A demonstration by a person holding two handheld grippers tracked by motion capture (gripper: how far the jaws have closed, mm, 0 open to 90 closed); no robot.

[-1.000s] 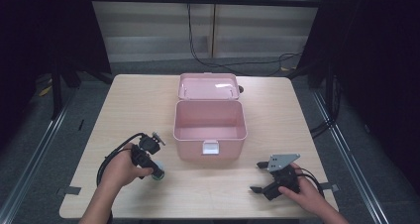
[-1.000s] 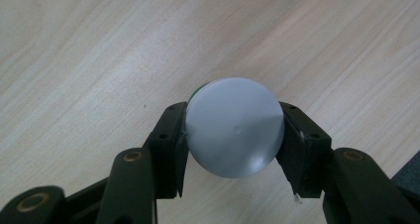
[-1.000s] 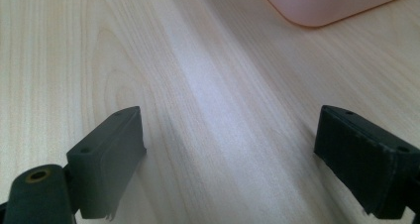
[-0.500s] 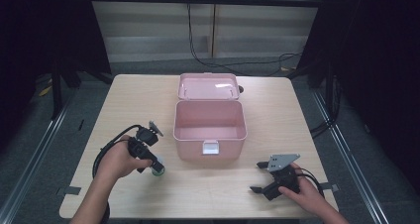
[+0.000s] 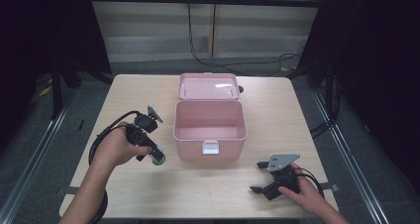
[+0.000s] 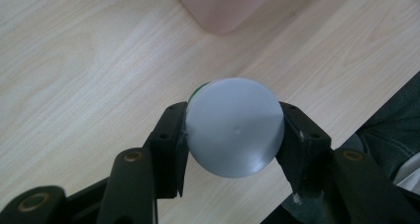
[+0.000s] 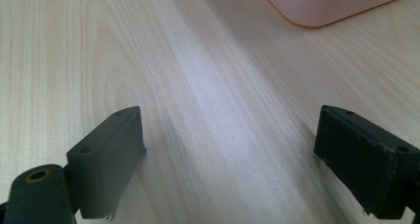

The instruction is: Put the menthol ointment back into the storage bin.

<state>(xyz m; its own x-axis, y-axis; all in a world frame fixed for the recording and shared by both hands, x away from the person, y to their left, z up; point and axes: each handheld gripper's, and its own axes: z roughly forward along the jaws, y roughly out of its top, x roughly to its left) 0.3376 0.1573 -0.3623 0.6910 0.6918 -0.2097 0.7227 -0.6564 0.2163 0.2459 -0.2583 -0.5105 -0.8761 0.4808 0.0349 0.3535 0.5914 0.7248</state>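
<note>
Pink box, grey-capped green container

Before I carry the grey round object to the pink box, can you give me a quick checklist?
1. Left tongs shut on the grey round object: ok.
2. Object clear of the light wooden table: ok.
3. Pink plastic box lid open: ok.
4. Box interior free: ok, nothing seen inside.
5. Right tongs out of the path, open near the table's front edge: ok.
6. What the object is: cannot tell.
</note>
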